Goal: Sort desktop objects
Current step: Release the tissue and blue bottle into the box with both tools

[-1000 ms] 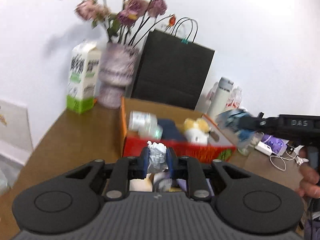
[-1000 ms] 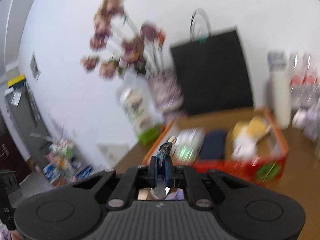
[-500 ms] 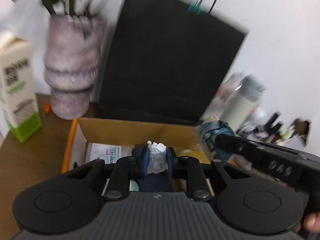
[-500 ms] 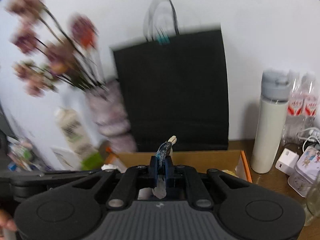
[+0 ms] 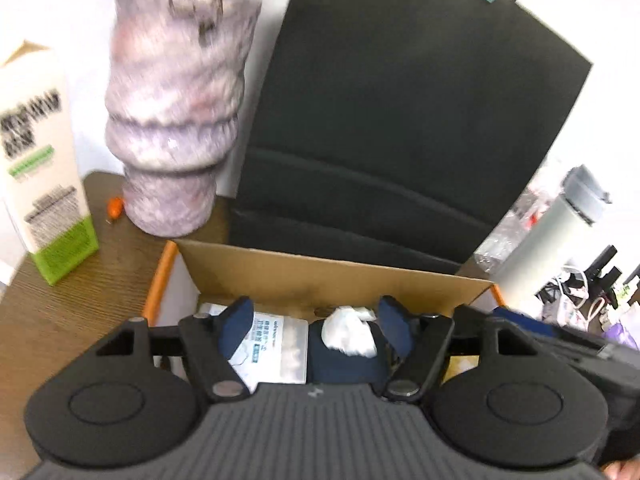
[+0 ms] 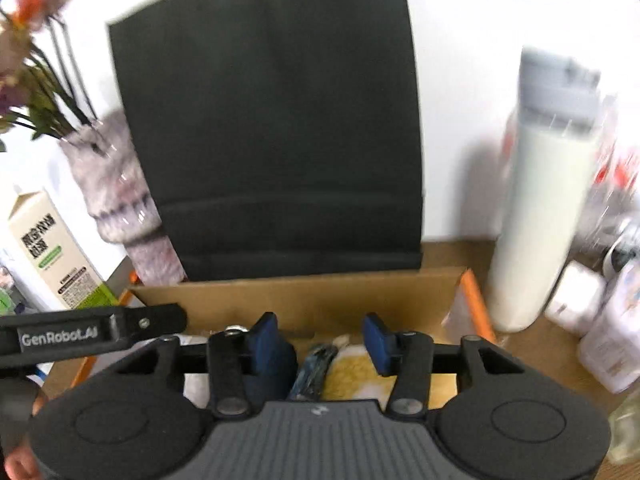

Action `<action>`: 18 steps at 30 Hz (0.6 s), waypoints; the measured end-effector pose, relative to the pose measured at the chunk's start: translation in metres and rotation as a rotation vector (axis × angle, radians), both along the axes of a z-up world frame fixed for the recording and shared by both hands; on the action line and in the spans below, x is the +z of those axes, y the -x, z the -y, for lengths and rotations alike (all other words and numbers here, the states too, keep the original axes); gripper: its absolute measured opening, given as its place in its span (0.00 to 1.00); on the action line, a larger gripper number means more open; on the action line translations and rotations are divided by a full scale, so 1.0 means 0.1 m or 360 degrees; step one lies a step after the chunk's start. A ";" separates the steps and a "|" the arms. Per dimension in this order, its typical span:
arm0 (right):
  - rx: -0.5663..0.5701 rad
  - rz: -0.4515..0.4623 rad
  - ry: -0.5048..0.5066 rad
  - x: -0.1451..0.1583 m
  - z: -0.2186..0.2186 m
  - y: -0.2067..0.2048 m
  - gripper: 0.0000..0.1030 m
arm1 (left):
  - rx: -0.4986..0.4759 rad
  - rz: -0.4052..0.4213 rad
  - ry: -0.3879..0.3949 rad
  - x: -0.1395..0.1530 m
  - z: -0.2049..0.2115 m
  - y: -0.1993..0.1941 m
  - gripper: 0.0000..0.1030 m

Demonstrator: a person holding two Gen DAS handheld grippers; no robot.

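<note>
An orange cardboard box (image 5: pixel 320 276) with a brown inside stands on the wooden desk; it also shows in the right wrist view (image 6: pixel 304 296). My left gripper (image 5: pixel 318 322) is open above the box. A crumpled white tissue (image 5: pixel 348 334) lies loose between its fingers on a dark blue item (image 5: pixel 344 364), beside a white packet (image 5: pixel 276 350). My right gripper (image 6: pixel 320 338) is open above the box. A thin blue wrapper (image 6: pixel 314 366) lies below it, next to a yellow item (image 6: pixel 356 374).
A black paper bag (image 5: pixel 396 120) stands behind the box. A mauve vase (image 5: pixel 172 128) and a milk carton (image 5: pixel 40 168) stand to the left. A white bottle with a grey lid (image 6: pixel 540 204) and small white items (image 6: pixel 576 300) stand to the right.
Both grippers moved in over the box and opened. The tissue left the left gripper and the blue wrapper left the right gripper; both now lie in the box.
</note>
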State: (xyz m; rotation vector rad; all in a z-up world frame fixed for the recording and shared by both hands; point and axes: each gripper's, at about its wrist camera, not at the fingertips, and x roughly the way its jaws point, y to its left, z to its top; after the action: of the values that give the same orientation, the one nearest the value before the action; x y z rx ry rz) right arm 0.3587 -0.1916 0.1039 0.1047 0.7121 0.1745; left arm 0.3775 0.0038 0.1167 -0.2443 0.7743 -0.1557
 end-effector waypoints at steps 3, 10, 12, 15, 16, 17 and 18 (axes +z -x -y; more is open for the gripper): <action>0.0025 0.0042 0.0070 0.25 0.01 0.25 0.52 | 0.0028 0.0039 -0.0095 0.23 -0.03 0.27 0.80; 0.0083 0.0125 0.0198 0.54 0.11 1.03 0.64 | 0.0014 0.0126 -0.0256 0.47 -0.10 1.08 0.92; 0.0095 0.0138 0.0220 0.51 0.15 1.28 0.66 | 0.0017 0.0147 -0.0247 0.46 -0.13 1.38 0.95; 0.0115 0.0155 0.0200 0.35 0.19 1.73 0.72 | -0.0020 0.0211 -0.0160 0.34 -0.19 1.97 0.99; 0.0120 0.0161 0.0186 0.31 0.21 1.89 0.73 | -0.0046 0.0227 -0.0130 0.26 -0.20 2.17 1.00; 0.0125 0.0170 0.0167 0.24 0.21 2.07 0.74 | -0.0088 0.0229 -0.0072 0.17 -0.22 2.36 1.00; 0.0132 0.0178 0.0147 0.15 0.22 2.26 0.78 | -0.0133 0.0207 0.0010 0.08 -0.25 2.50 1.00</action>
State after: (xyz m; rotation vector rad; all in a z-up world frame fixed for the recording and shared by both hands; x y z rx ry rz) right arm 0.1329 -0.2134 0.1194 -0.0224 0.6121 0.2245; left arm 0.1278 0.0285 0.1242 -0.2057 0.6553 -0.2503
